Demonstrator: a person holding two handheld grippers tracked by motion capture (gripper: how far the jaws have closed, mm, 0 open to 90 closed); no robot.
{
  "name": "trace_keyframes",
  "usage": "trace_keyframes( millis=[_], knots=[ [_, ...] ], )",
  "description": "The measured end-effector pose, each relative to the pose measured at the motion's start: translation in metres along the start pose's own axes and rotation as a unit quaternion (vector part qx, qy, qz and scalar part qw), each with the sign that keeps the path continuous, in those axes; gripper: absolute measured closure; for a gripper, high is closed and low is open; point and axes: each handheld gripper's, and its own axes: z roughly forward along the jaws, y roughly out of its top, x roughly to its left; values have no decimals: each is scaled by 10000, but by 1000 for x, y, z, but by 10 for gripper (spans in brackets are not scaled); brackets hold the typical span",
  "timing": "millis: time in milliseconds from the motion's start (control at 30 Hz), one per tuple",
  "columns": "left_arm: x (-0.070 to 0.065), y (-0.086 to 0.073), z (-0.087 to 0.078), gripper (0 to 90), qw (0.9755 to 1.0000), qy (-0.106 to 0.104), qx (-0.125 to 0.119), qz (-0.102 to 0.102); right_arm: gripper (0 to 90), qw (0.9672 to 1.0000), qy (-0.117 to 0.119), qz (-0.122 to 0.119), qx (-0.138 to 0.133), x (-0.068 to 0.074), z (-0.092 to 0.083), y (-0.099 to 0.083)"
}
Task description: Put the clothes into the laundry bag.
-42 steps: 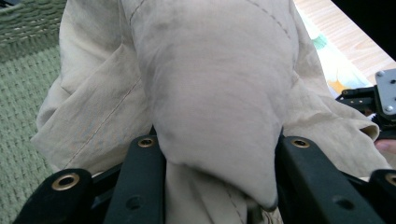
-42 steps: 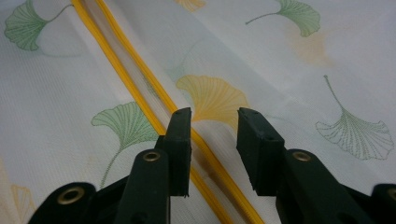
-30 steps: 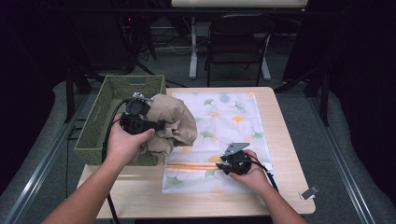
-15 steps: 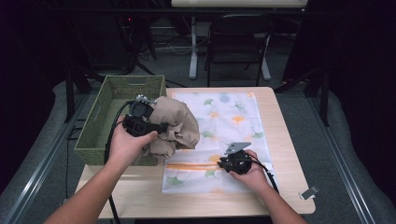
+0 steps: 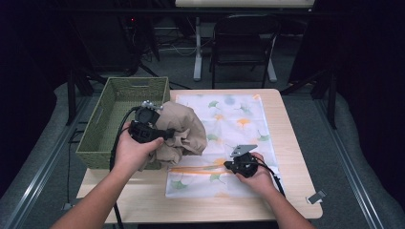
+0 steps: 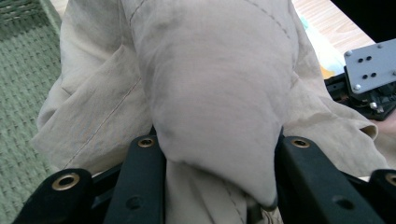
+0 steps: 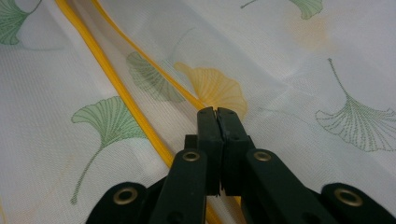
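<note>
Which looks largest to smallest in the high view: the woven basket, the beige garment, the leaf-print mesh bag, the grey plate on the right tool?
1. Leaf-print mesh bag, though the garment hides part of it.
2. Woven basket.
3. Beige garment, bunched, so its true size is unsure.
4. Grey plate, clearly smallest.

The left hand-held gripper (image 5: 165, 136) is a black, blocky body with small silver studs on top and a black cable looping from it beside the forearm. Seen close, its flat matte black fingers (image 6: 140, 184) carry brass-ringed rivet holes along their links. The right hand-held gripper (image 5: 228, 167) is likewise black, topped by a grey three-cornered plate drilled with small holes, and trails a black cable. Its black fingers (image 7: 210, 135) show the same brass-ringed holes. Both forearms are bare, without sleeves.
</note>
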Motion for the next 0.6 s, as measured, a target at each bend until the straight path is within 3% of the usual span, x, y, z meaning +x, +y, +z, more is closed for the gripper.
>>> trace_keyframes(
  millis=[433, 600],
  knots=[
    [-14, -14, 12, 654, 9999, -4, -52, 140, 895, 10000, -4, 19, -73, -7, -6, 6],
    [-17, -19, 14, 654, 9999, -25, -81, 123, 896, 9996, -4, 224, -199, -11, -8, 6]
  ],
)
